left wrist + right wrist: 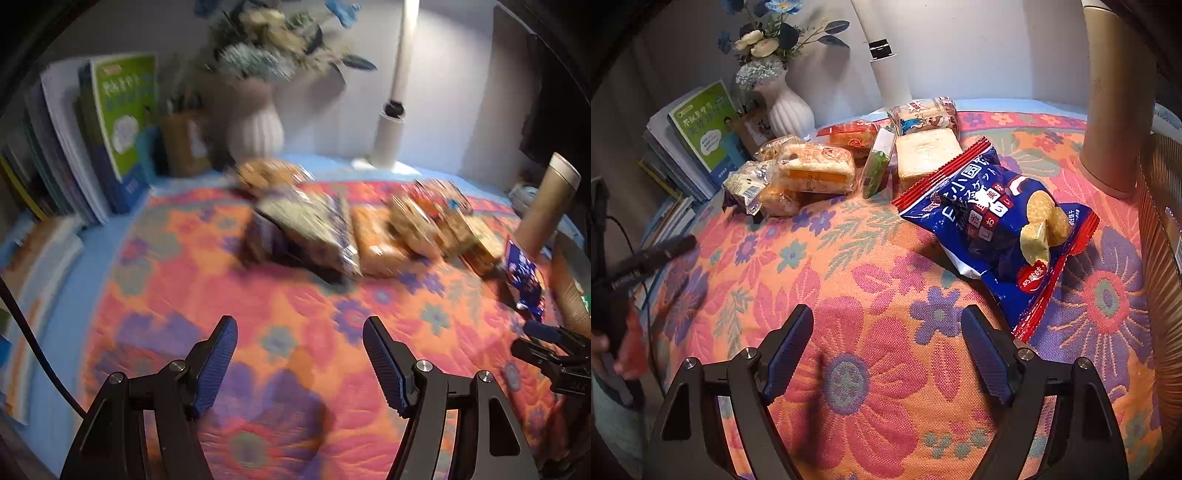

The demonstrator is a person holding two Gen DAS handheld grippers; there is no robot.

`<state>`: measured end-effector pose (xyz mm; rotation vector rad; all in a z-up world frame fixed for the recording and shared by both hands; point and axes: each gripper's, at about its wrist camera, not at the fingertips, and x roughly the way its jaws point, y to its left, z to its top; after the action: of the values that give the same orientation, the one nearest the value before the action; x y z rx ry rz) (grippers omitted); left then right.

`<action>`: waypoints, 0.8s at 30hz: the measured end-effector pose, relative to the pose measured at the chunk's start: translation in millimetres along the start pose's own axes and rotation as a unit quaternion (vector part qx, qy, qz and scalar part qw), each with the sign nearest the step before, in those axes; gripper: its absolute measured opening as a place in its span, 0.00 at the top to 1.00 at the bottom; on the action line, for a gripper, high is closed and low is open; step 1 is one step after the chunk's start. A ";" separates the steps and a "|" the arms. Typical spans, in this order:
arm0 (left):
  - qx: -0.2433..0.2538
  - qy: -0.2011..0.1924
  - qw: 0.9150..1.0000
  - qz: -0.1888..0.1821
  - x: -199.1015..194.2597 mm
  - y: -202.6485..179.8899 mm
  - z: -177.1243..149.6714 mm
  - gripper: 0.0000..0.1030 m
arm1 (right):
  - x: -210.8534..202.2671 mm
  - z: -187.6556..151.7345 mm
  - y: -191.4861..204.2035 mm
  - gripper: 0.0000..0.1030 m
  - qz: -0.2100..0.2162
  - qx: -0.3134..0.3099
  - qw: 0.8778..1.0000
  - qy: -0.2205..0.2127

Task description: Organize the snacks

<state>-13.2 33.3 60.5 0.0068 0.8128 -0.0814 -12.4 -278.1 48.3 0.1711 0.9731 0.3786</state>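
Note:
Several wrapped snacks lie in a row at the back of a flowered cloth (849,258). A blue and red biscuit bag (997,221) lies apart from the row, just ahead and right of my right gripper (886,325), which is open and empty above the cloth. The bag also shows at the right of the left wrist view (522,273). My left gripper (299,332) is open and empty over the cloth, well short of the blurred snack row (332,229). In the right wrist view the row includes an orange-filled cake pack (816,168), a green-edged pack (877,166) and a pale square pack (925,151).
A white vase with flowers (786,107), a stack of books (698,136) and a pen holder (184,144) stand at the back left. A lamp post (886,70) stands behind the snacks. A tall gold bottle (1119,110) and a cardboard box (1160,229) stand at the right.

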 end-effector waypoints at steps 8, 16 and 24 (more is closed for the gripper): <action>0.011 -0.041 0.999 0.013 -24.5 24.1 56.0 0.29 | -3.5 0.9 -4.4 0.20 0.003 0.014 1.000 -0.005; -0.030 0.009 0.999 -0.034 66.9 7.4 62.1 0.20 | -51.1 20.3 -28.1 0.18 0.014 0.035 0.998 -0.050; -0.056 0.013 0.997 -0.042 116.1 7.1 59.6 0.20 | -34.9 42.1 -11.1 0.18 -0.018 -0.015 0.999 -0.030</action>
<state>110.0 29.9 17.1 -0.1323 0.8430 -0.1149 7.6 -300.8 95.2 0.1362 0.9105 0.3522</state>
